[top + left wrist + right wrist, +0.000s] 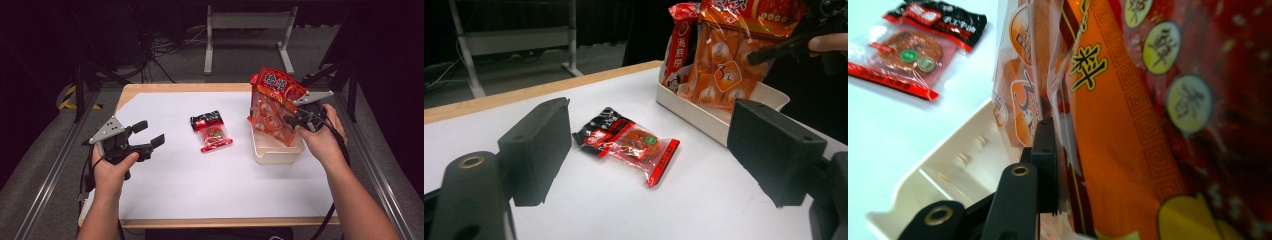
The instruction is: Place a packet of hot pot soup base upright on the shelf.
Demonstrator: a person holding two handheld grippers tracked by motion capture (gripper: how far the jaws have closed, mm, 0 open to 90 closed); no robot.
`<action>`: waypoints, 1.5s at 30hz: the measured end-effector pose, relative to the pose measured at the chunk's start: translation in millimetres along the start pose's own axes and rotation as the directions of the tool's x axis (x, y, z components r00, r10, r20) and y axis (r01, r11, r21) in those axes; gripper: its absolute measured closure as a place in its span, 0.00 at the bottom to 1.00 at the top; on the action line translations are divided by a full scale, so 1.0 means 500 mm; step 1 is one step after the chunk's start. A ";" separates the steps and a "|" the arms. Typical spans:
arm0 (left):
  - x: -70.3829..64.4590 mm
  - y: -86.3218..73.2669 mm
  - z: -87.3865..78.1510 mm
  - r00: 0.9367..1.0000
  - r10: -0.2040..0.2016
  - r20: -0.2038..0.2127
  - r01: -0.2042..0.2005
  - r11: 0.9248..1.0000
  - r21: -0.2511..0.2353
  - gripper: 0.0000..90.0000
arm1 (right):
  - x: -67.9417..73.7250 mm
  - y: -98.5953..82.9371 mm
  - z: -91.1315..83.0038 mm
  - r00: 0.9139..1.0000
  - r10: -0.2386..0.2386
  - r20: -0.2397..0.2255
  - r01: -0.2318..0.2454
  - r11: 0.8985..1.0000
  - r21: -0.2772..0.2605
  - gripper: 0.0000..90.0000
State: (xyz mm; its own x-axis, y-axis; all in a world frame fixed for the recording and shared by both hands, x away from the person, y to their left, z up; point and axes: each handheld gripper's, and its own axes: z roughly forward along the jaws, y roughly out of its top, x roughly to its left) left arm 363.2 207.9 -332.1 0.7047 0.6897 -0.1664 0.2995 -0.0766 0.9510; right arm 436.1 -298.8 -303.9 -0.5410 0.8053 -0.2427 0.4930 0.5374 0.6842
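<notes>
A large orange and red snack bag (274, 102) stands upright in a cream tray (274, 152) at the table's right; my right gripper (294, 119) is shut on its right side. In the right gripper view the orange bag (1118, 150) is pinched against the black jaw, above the tray (943, 175). A small red and black snack packet (211, 131) lies flat mid-table. My left gripper (149, 133) hovers open at the left, empty. The left gripper view looks between its wide jaws at the packet (629, 142), the tray (719, 120) and the bag (729, 55).
White paper (200, 185) covers the wooden table. A metal stand (247, 30) is on the floor behind the table. Rails run along both table sides.
</notes>
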 end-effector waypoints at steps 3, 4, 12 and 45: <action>0.001 0.000 -0.002 1.000 -0.007 0.000 0.007 1.000 -0.001 0.21 | -0.002 -0.005 0.006 1.000 -0.010 0.004 0.010 1.000 0.017 0.78; 0.002 0.000 -0.002 1.000 -0.008 0.000 0.008 1.000 -0.001 0.21 | -0.004 -0.009 0.008 1.000 -0.008 0.000 0.008 1.000 0.017 0.78; 0.004 -0.001 0.000 1.000 -0.015 0.000 0.015 1.000 -0.001 0.21 | -0.017 -0.010 -0.035 0.998 0.035 -0.042 -0.036 0.999 -0.023 0.78; 0.008 -0.005 0.012 1.000 -0.026 0.014 0.026 1.000 0.010 0.21 | -0.069 -0.081 0.038 0.970 0.138 -0.200 -0.165 0.978 -0.129 0.50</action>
State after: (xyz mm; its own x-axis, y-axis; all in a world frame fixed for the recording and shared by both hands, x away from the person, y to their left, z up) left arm 369.3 206.6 -336.8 0.7058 0.6812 -0.1947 0.3241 -0.0660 0.9437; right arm 447.6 -343.5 -336.3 -0.5935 0.8048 -0.0034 0.4833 0.3598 0.7981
